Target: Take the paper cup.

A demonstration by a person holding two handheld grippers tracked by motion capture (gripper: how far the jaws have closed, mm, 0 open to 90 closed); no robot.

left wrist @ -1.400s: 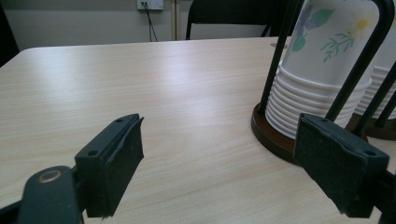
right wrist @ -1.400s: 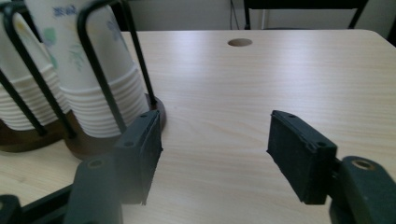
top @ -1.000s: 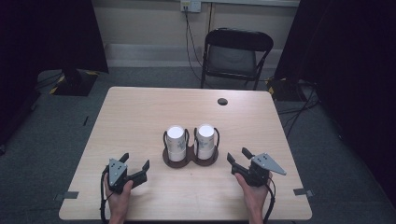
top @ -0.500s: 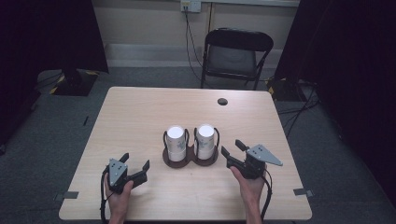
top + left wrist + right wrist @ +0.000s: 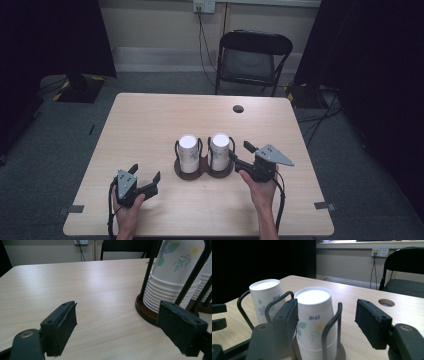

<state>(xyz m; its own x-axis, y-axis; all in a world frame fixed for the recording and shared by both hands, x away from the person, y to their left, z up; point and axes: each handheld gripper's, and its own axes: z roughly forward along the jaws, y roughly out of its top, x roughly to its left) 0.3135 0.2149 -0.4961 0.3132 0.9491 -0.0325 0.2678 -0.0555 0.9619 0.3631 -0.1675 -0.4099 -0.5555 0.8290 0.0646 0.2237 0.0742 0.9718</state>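
High overhead, gripper views share cups (image 5: 220, 150)

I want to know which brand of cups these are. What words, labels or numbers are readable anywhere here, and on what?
None can be read.
Right stack of paper cups: a short blue print above the flower pattern, too blurred to read.
Left stack of paper cups: the same kind of blue print near the top, also too blurred.
Cup side in the left gripper view: only leaf and flower decoration.
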